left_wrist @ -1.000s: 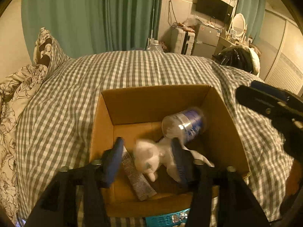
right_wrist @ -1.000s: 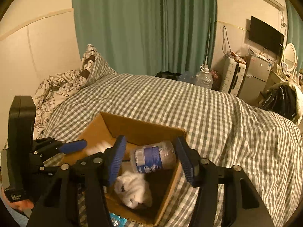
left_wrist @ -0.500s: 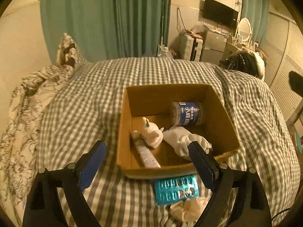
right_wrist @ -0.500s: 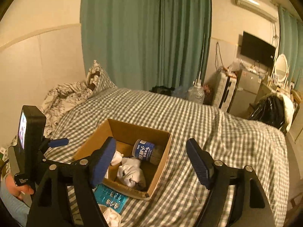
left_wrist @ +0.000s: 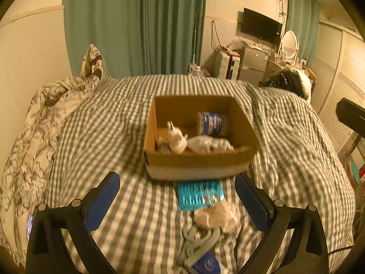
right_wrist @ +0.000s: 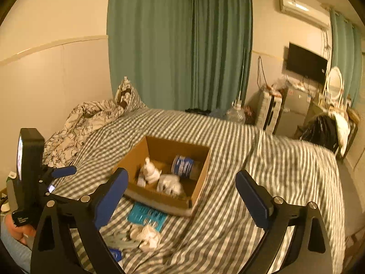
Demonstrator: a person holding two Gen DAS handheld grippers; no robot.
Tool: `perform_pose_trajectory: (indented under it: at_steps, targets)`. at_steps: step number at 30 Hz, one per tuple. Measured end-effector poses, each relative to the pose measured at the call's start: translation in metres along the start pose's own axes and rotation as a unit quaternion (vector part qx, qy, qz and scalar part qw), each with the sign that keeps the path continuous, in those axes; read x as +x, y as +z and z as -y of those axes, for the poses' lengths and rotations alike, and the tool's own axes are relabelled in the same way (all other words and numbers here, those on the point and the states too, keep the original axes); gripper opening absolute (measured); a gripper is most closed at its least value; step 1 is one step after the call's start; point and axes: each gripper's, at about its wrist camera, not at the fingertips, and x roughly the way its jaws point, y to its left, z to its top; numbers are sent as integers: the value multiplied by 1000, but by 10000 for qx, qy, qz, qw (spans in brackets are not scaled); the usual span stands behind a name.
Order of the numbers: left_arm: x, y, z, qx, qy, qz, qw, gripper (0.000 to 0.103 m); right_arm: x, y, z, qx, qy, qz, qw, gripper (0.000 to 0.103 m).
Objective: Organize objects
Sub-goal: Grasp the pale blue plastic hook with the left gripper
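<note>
Cardboard box on a checked bed, open side up. Inside, a blue-labelled jar lies on its side, long axis across the box, beside a white plush toy. A teal blister pack lies flat before the box. Left gripper and right gripper: jaws spread, empty. Green curtains behind.

Green curtains hang behind the checkered bed.

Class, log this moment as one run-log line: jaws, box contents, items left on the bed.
left gripper: open, empty | right gripper: open, empty | cardboard box: jar, plush toys | bed: teal pack, crumpled tissue
</note>
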Motion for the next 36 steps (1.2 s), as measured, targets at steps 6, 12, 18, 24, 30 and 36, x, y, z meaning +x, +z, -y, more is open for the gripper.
perform_pose_trajectory:
  at_steps: [6,12,18,24,30,36]
  targets:
    - [20,-47,15,205,24,-450,9988,103,12,-54,7,249,-138,-456,9986,96]
    - [60,-85,37,628,-44,-1045,9925,103,37,-97,5,373,-65,-1014,9941,96]
    - [89,-103,47,863,-190,-1524,9844,101,53,-114,-4,353,100,-1287,9910,96]
    - [103,-108,59,1201,4,-1602,9798,68,65,-119,-6,408,166,-1415,9890,95]
    - [87,-108,56,1120,-104,-1400,9838,44,66,-122,-2,483,166,-1457,9880,95]
    - [74,-100,35,742,-328,-1329,9878,23,68,-123,2,573,178,-1467,9874,95]
